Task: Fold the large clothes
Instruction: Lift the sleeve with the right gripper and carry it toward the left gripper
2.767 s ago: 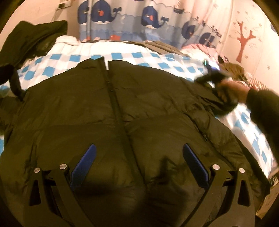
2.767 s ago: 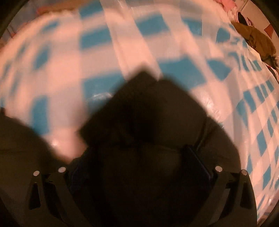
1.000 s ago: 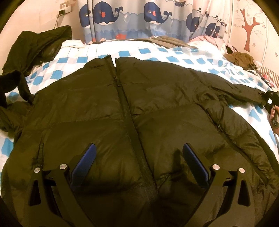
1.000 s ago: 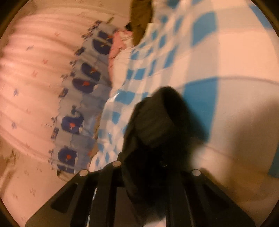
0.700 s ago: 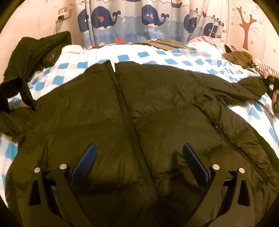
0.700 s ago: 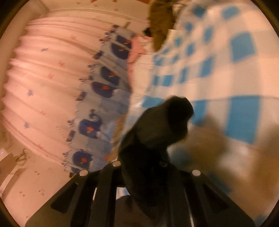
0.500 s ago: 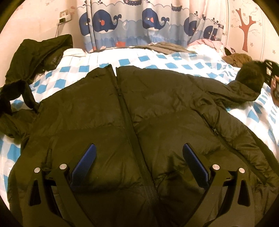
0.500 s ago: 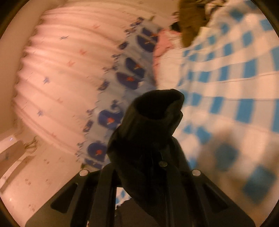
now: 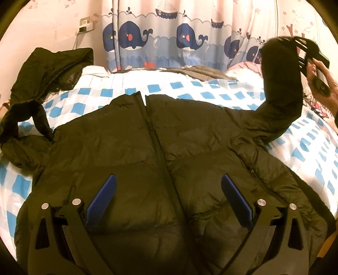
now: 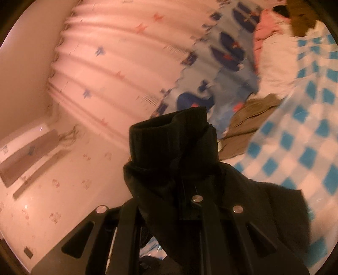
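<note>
A dark puffer jacket [image 9: 131, 152] lies front up on the blue-and-white checked bedspread [image 9: 211, 93], zip running down its middle. My left gripper [image 9: 166, 196] hovers open over the jacket's lower front, blue pads wide apart with nothing between them. The jacket's right sleeve [image 9: 278, 91] is lifted off the bed, its cuff [image 10: 171, 135] pinched in my right gripper [image 10: 181, 190], which is shut on it and held by a hand [image 9: 323, 84] at the upper right. The left sleeve [image 9: 19, 135] lies crumpled at the left edge.
Another dark garment [image 9: 52, 67] is heaped at the bed's far left corner. A grey-brown garment [image 9: 202, 74] and a pink one [image 9: 247, 67] lie by the whale-print curtain [image 9: 158, 42]. A brown garment [image 10: 302, 19] sits at the far right.
My right gripper has swung up and inward with the cuff, raising the right sleeve from flat on the bed to standing in the air. The left gripper rose slightly, still open.
</note>
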### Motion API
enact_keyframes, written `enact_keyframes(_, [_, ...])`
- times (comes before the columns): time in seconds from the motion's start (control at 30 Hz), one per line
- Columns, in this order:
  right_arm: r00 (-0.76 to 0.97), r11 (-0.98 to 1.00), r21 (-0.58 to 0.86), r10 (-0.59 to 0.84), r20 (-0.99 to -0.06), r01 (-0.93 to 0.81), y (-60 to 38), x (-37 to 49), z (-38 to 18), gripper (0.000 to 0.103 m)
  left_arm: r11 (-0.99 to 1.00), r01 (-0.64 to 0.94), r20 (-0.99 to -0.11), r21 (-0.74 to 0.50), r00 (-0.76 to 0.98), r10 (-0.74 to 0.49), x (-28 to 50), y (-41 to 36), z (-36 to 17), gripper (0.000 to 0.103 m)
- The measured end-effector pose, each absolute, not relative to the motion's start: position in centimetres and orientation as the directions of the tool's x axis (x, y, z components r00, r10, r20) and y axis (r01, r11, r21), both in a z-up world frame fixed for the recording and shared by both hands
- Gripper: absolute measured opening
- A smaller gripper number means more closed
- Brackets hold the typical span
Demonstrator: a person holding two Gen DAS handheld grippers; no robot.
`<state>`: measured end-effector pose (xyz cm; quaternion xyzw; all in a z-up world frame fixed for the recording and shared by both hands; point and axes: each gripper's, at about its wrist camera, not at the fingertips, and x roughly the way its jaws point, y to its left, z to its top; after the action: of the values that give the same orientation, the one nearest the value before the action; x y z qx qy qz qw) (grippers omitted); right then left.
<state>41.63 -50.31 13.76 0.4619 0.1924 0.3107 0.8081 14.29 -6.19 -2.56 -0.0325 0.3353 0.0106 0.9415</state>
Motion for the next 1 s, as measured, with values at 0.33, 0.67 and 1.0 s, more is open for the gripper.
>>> enact_keyframes(0.33, [0.633, 0.355, 0.853, 0.774, -0.038, -0.382, -39.6, 42.6, 15.1, 0.014, 0.993, -0.059, -0.604, -0.106, 0.797, -0.017, 13.4, -4.2, -1.3, 0.095])
enact_keyframes(0.67, [0.579, 0.329, 0.862, 0.814, -0.052, -0.385, -34.8, 43.2, 13.8, 0.014, 0.988, -0.079, -0.587, -0.13, 0.81, -0.013, 12.9, -3.1, -0.7, 0.095])
enact_keyframes(1.0, [0.516, 0.292, 0.874, 0.855, -0.056, -0.39, -29.9, 43.3, 12.6, 0.014, 0.987, -0.081, -0.582, -0.139, 0.813, -0.015, 12.6, -2.7, -0.7, 0.095])
